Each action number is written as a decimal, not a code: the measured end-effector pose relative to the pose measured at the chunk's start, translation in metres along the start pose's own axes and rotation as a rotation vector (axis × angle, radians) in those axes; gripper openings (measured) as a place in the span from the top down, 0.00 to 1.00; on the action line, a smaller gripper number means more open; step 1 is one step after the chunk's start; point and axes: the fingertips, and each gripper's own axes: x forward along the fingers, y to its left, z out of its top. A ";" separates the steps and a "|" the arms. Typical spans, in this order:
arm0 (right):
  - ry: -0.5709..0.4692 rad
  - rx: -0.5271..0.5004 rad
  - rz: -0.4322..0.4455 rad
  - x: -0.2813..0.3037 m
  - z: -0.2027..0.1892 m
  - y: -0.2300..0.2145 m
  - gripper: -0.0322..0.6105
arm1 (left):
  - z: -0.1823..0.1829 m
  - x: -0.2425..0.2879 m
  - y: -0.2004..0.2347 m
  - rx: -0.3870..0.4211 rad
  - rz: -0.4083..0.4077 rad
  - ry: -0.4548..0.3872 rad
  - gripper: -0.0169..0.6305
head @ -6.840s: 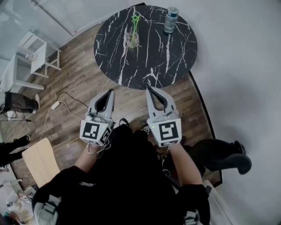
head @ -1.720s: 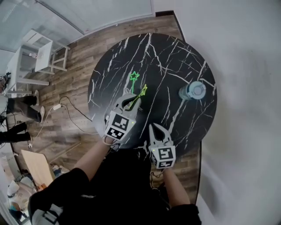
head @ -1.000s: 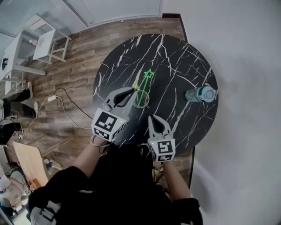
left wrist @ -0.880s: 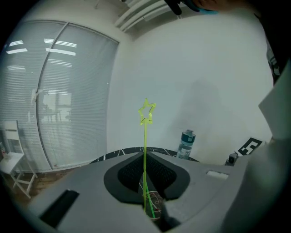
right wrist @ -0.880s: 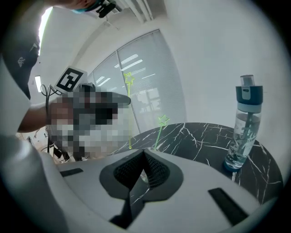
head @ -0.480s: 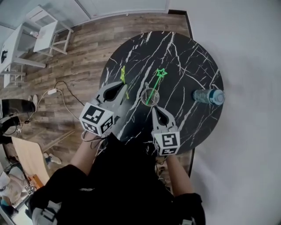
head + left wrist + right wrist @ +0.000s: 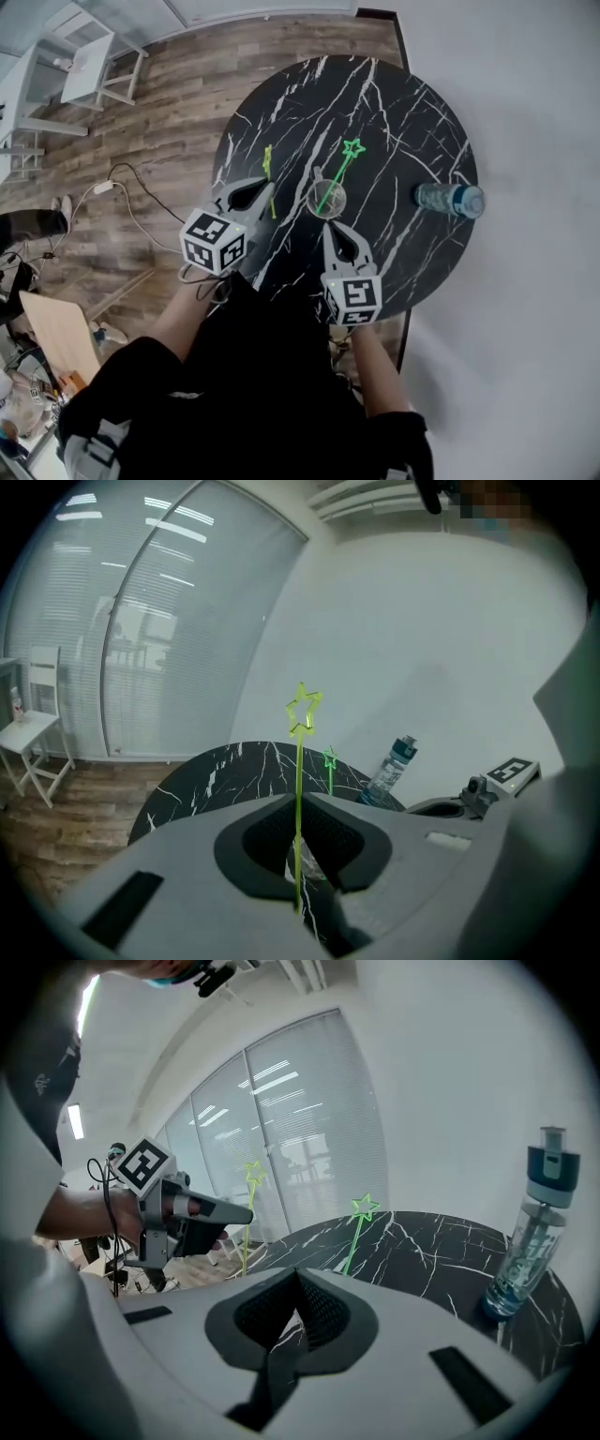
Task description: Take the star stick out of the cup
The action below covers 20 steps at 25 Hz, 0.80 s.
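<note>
A glass cup (image 7: 327, 200) stands near the middle of the round black marble table (image 7: 403, 112). A green star stick (image 7: 341, 167) leans out of the cup. My left gripper (image 7: 269, 188) is shut on a yellow-green star stick (image 7: 269, 178), held left of the cup and clear of it. In the left gripper view that yellow-green star stick (image 7: 299, 789) rises upright from between the shut jaws of my left gripper (image 7: 298, 802). My right gripper (image 7: 331, 227) is shut and empty, just on the near side of the cup. In the right gripper view my right gripper (image 7: 298, 1276) hides the cup.
A plastic water bottle (image 7: 450, 200) stands at the table's right edge. White chairs (image 7: 80, 70) are at the far left on the wood floor, where a cable (image 7: 127, 183) also lies. A white wall runs along the right side.
My left gripper closed on the yellow-green star stick at the cup, drew it out and carried it to the left. The green stick stayed in the cup. My right gripper moved up to the cup.
</note>
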 end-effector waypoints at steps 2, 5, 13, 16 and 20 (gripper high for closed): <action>0.008 0.003 -0.009 0.001 -0.001 0.002 0.96 | -0.010 0.004 0.005 -0.019 -0.005 0.025 0.95; 0.004 -0.002 -0.027 0.005 -0.001 0.001 0.96 | -0.025 0.012 0.011 -0.042 -0.008 0.060 0.95; 0.053 0.015 -0.083 0.007 -0.002 0.006 0.96 | -0.061 0.037 0.024 -0.086 -0.040 0.154 0.95; 0.055 0.037 -0.114 0.008 -0.005 0.006 0.96 | -0.071 0.046 0.028 -0.083 -0.042 0.196 0.95; 0.043 0.063 -0.164 0.009 -0.006 0.001 0.96 | -0.082 0.056 0.030 -0.069 -0.061 0.239 0.95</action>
